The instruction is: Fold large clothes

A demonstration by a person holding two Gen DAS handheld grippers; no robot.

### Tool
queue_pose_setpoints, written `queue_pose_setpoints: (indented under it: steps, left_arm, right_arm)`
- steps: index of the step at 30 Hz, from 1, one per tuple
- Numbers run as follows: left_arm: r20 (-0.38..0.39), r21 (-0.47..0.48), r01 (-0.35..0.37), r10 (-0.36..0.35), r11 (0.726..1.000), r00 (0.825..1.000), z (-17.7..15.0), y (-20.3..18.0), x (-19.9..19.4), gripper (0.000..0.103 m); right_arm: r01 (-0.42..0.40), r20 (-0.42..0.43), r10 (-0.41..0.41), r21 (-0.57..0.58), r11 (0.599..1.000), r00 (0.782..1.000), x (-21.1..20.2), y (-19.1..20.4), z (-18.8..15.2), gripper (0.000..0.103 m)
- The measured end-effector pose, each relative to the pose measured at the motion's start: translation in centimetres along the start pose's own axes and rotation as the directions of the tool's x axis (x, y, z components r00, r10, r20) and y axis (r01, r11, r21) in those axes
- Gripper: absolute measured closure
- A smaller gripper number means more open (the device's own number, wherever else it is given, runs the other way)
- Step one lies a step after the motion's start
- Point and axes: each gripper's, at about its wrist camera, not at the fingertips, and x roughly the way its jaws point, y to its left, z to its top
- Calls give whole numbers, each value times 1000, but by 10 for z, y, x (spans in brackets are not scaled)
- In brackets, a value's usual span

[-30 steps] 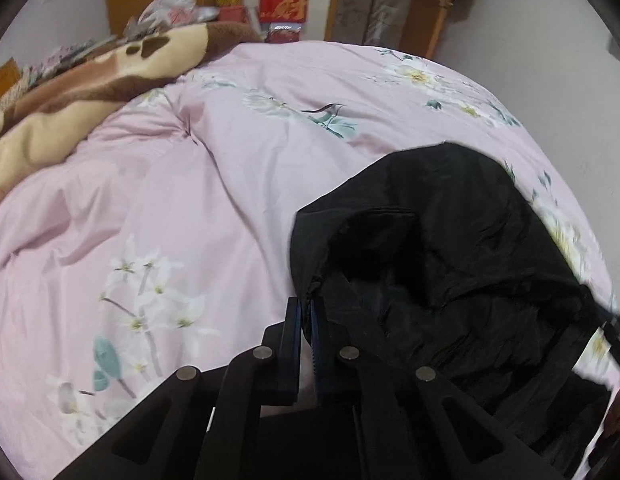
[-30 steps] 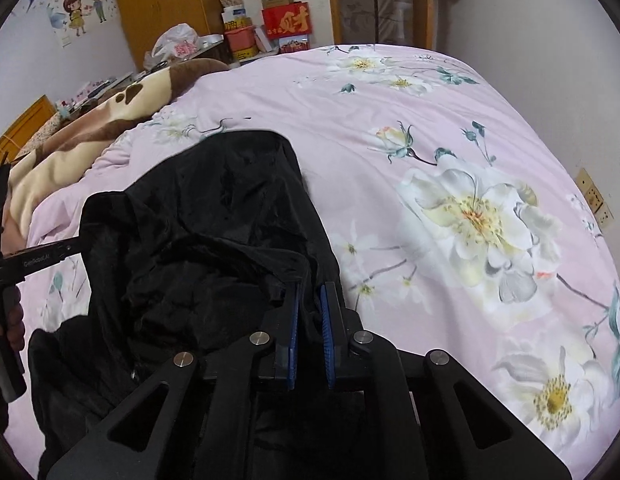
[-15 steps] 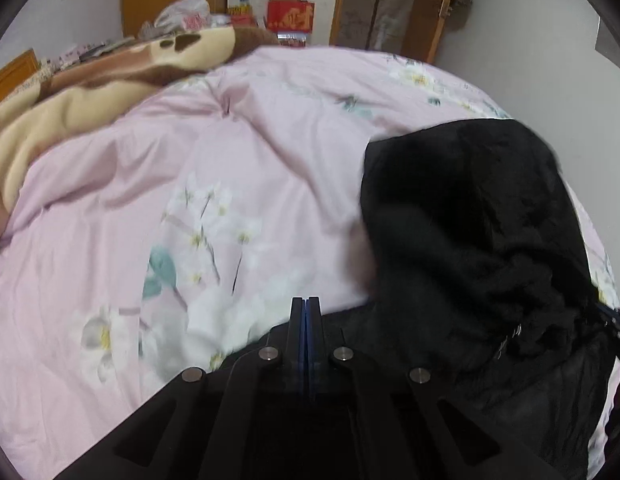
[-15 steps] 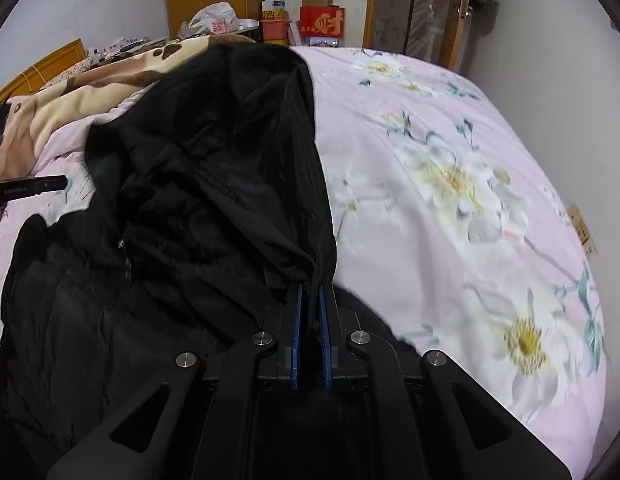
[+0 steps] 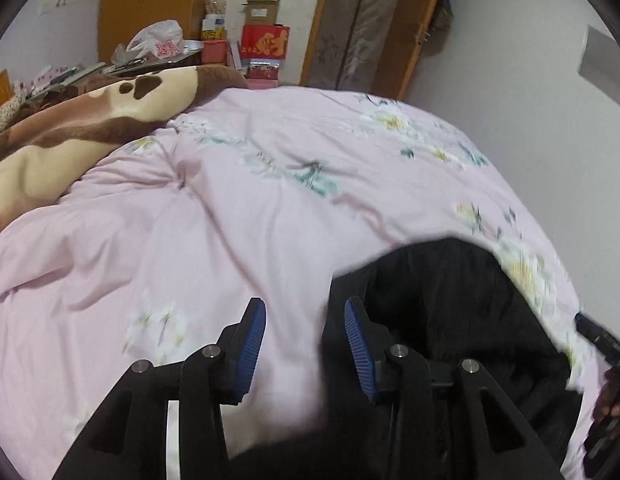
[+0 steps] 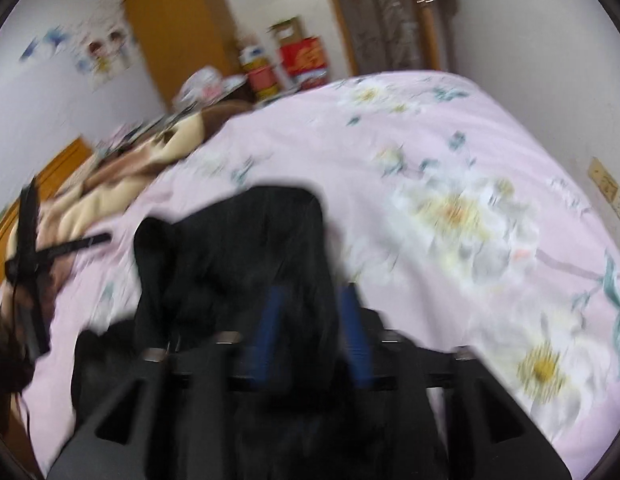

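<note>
A black garment [image 5: 450,304] lies bunched on the pink floral bedspread [image 5: 229,216]. In the left wrist view my left gripper [image 5: 305,316] is open and empty, its right pad [image 5: 356,332] at the garment's left edge. In the blurred right wrist view the garment [image 6: 237,248] lies ahead of my right gripper [image 6: 312,300], which is open with black cloth lying between its blue pads [image 6: 269,320]. The left gripper [image 6: 29,240] shows at the far left there.
A brown and cream blanket [image 5: 69,128] is heaped at the bed's far left. Boxes and bags [image 5: 265,40] stand by a wooden wardrobe [image 5: 149,4] beyond the bed. A white wall [image 5: 530,100] runs close along the bed's right side.
Both grippers were shut on the black garment and have now opened. The garment has dropped onto the bed. The right view is motion-blurred.
</note>
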Motion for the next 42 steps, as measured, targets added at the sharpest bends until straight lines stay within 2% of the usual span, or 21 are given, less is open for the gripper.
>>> queue_pose_setpoints:
  steps: [3,6,8,9,10,11,12,13,14,17,24,34,40,42]
  left_arm:
    - [-117,14,71,-69,997,991,17,-18,35,61]
    - [-155,11,40,-38,999,987,19,-32,59,61]
    - [-234,-7,58,-58,998,970,13,-35,78,61]
    - [-264,-15,48,-51,999,963,10,-36,85,64]
    - [-272,-27,35,-41,999,961,6,-35,88,78]
    - [-272,-34,37,-45,999,961,3,-35,89,89]
    - [-270,-28,39,-45,999,962,-1,-35,88,93]
    - [-267,-28,29,-36,999,963,-4,-33,85,98]
    - [-267,-31,33,-40,999,963,-6,-31,82,99]
    - [-232,-76,50,-66,996,970,-10,-22,59,99]
    - [-168,-64,54,-64,996,984,-26,-13,0,100]
    - [-139,-124,85,-102,989,985,-63,6,-58,99]
    - [-133,-171,98,-121,980,984,-98,22,-82,99]
    - [-125,-238,120,-153,964,980,-117,35,-87,97]
  right_arm:
    - [-30,-138,39,64,997,990,53,-5,31,47]
    - [-58,-234,77,87,994,969,91,-5,39,47]
    - [-26,-305,45,67,997,951,110,-3,30,47]
    - [-24,-337,47,75,997,940,118,-3,25,50]
    - [-38,-346,74,109,993,935,122,-3,20,58]
    - [-54,-341,94,126,991,935,120,-5,18,85]
    - [-70,-320,109,131,989,941,116,-2,16,93]
    - [-63,-305,92,103,993,948,111,4,15,93]
    - [-59,-297,80,79,995,951,108,7,15,96]
    - [-51,-240,46,-16,999,970,87,30,14,97]
    - [2,-93,-24,-223,975,995,26,71,7,98]
    - [34,6,-33,-297,954,999,-33,93,-15,98]
    - [67,73,-42,-386,920,996,-67,107,-43,98]
    - [89,111,-46,-419,904,993,-77,110,-56,98]
